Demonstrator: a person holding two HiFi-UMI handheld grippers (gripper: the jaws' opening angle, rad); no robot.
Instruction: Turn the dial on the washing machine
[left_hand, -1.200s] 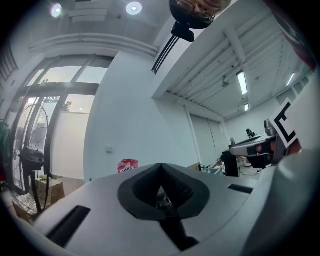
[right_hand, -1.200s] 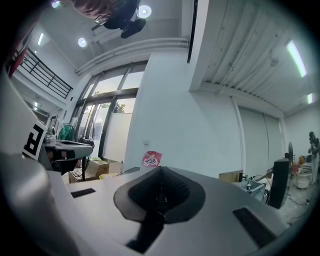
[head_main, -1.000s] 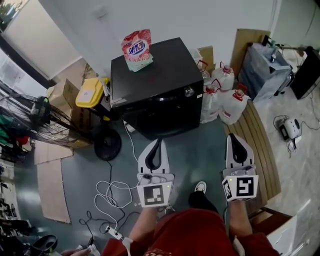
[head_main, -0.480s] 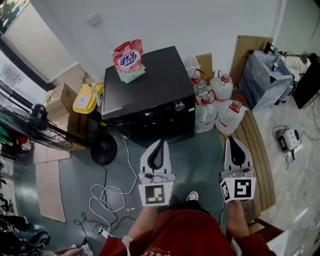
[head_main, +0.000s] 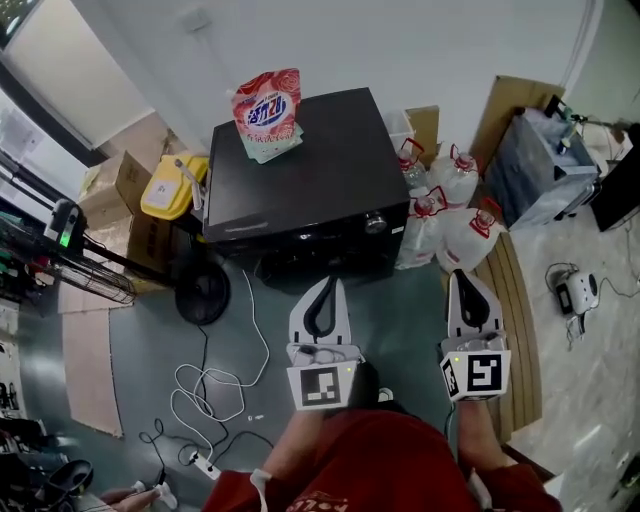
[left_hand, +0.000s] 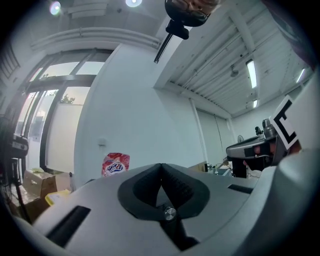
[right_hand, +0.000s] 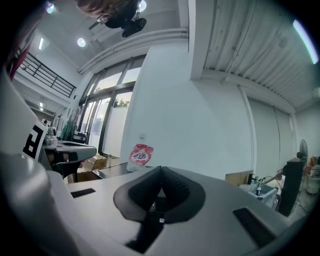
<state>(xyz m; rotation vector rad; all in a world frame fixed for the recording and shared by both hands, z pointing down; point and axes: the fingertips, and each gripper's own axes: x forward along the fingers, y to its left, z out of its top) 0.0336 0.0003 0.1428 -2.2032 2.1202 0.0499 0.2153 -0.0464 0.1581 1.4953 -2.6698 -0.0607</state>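
A black washing machine (head_main: 300, 170) stands against the white wall, seen from above in the head view. Its round silver dial (head_main: 376, 222) sits at the right end of the front panel. A pink detergent bag (head_main: 266, 108) stands on its lid, also seen in the left gripper view (left_hand: 115, 164) and the right gripper view (right_hand: 140, 155). My left gripper (head_main: 324, 283) is shut and empty, held level just short of the machine's front. My right gripper (head_main: 467, 277) is shut and empty too, off to the right of the dial and apart from it.
Several water jugs (head_main: 440, 210) stand right of the machine, with a wooden board (head_main: 515, 300) on the floor beyond. A yellow container (head_main: 174, 186) and cardboard boxes (head_main: 130, 180) lie left. A fan base (head_main: 201, 295) and white cables (head_main: 215, 380) lie on the floor at the left.
Both grippers have moved forward toward the washing machine, which now lies closer in the head view. Their jaws stayed shut.
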